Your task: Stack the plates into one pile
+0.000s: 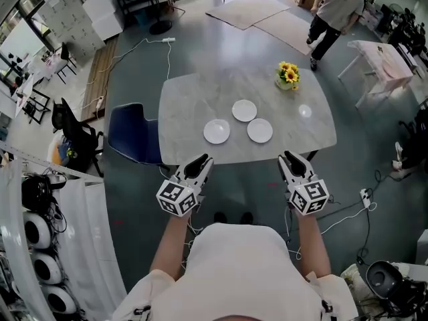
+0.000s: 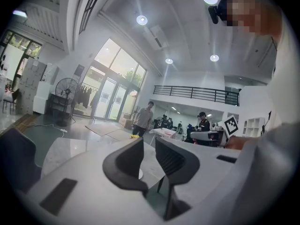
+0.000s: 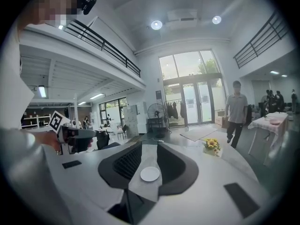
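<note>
Three small round white plates are laid flat on the table, not stacked: left plate, far plate, right plate. They are set in a tight triangle near the middle of the top, close together but none touching or overlapped. All three are seen bare.

The table top is pale grey, marbled, with rounded corners. A pot of yellow flowers is placed toward the far right corner, apart from the plates. A blue chair is parked at the left edge.

The floor is grey and glossy. Beige rugs are laid by the glass doors. A walking person is seen far right, near a white side table.

The left gripper is held at the near table edge, jaws parted narrowly, nothing between. The right gripper is held alongside, jaws wide apart, nothing gripped; one plate is only framed in the gap, farther off. Black-and-white square markers are carried on both cubes.
</note>
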Available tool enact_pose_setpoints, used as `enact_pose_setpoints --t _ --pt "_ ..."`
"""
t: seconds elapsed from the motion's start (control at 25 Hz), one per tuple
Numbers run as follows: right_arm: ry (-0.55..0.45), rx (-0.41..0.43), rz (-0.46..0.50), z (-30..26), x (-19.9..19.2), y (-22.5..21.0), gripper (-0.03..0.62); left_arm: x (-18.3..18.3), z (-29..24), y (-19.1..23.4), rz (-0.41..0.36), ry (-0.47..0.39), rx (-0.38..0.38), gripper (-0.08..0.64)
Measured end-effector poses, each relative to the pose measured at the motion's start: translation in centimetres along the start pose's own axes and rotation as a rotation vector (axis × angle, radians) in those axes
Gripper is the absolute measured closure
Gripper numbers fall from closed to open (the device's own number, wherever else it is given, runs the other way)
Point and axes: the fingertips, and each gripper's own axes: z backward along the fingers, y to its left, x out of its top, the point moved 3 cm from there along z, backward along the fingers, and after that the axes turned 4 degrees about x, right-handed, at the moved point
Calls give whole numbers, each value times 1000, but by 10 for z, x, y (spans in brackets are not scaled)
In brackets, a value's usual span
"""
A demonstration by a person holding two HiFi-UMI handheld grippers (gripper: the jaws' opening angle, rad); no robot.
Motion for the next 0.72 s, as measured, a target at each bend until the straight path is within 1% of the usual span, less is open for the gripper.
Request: enact_pose_setpoints --t 0.12,0.32,0.52,0.72 --pt "5 -5 -1 -2 0 6 462 1 4 5 11 -2 -4 463" --pt "12 -18 -10 -8 -4 13 462 -2 8 14 11 10 -18 451" --pt "14 -26 -14 -17 -8 26 462 -4 14 29 13 19 -27 449" --pt "29 -28 -14 -19 -17 33 463 -10 17 35 17 34 -42 448"
